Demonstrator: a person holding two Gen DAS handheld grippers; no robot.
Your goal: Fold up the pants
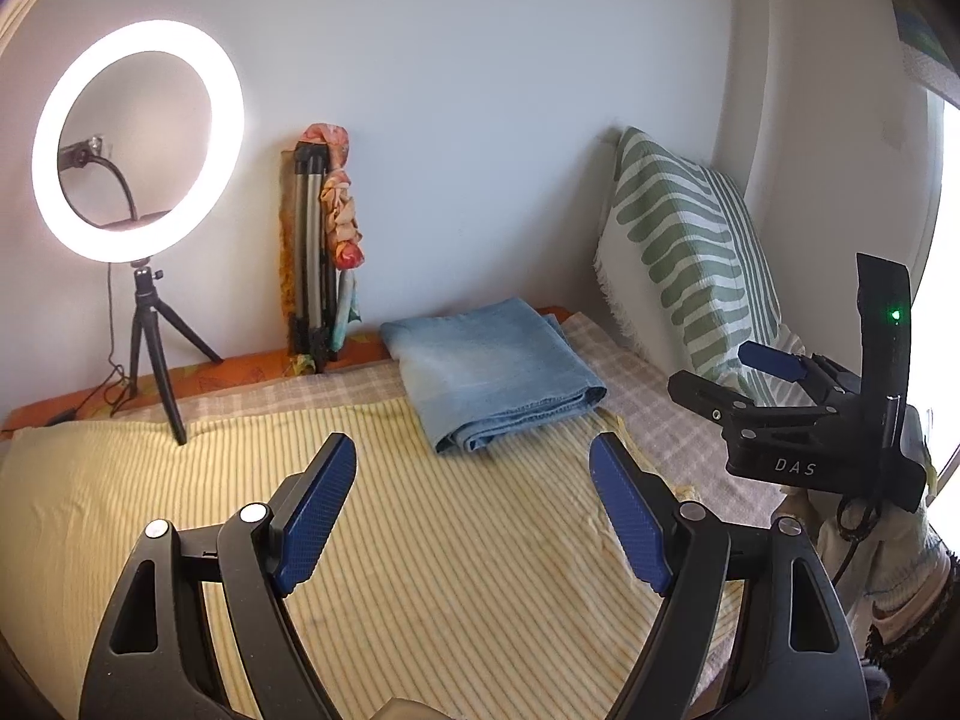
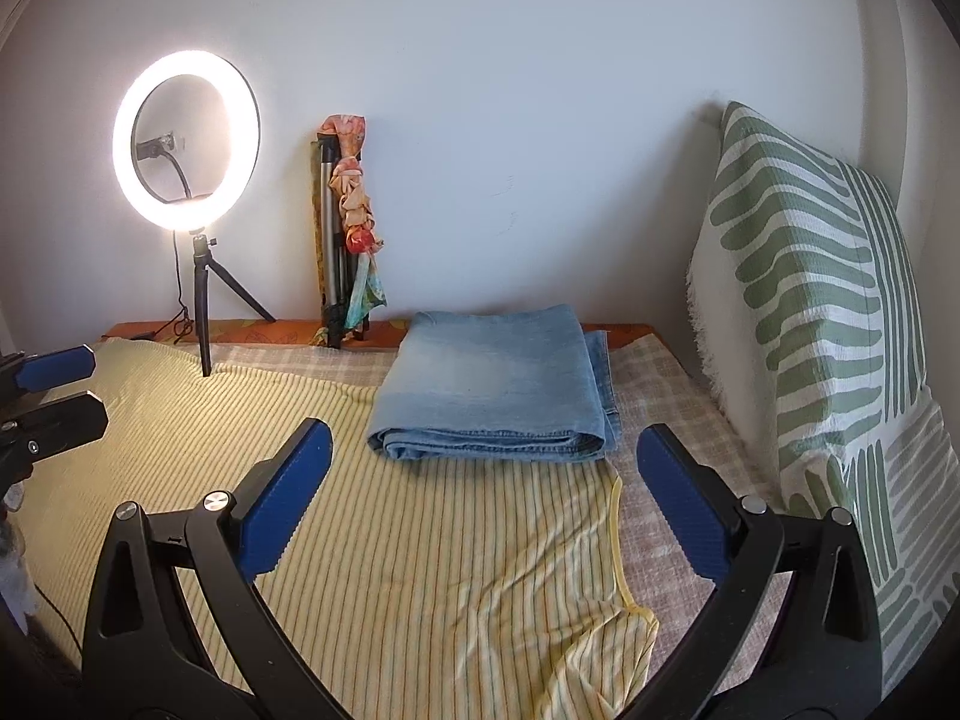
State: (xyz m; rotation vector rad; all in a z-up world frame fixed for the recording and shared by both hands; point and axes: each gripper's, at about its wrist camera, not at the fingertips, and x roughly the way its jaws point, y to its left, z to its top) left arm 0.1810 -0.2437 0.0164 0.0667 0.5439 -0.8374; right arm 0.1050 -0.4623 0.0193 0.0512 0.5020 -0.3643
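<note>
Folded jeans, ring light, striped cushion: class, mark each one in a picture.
folded jeans (image 2: 492, 384): right wrist view, top layer.
ring light (image 2: 186, 138): right wrist view, glowing ring's left side.
striped cushion (image 1: 684, 252): left wrist view, front face.

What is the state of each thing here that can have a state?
Jeans: folded into a flat stack, lying on the bed, touched by neither gripper.
Left gripper: fingers open, nothing between them.
Right gripper: fingers wide open, nothing between them.
Ring light: switched on, upright on its tripod.
Yellow striped cloth: spread out, wrinkled at the near corner.
Green patterned pillow: leaning upright.
</note>
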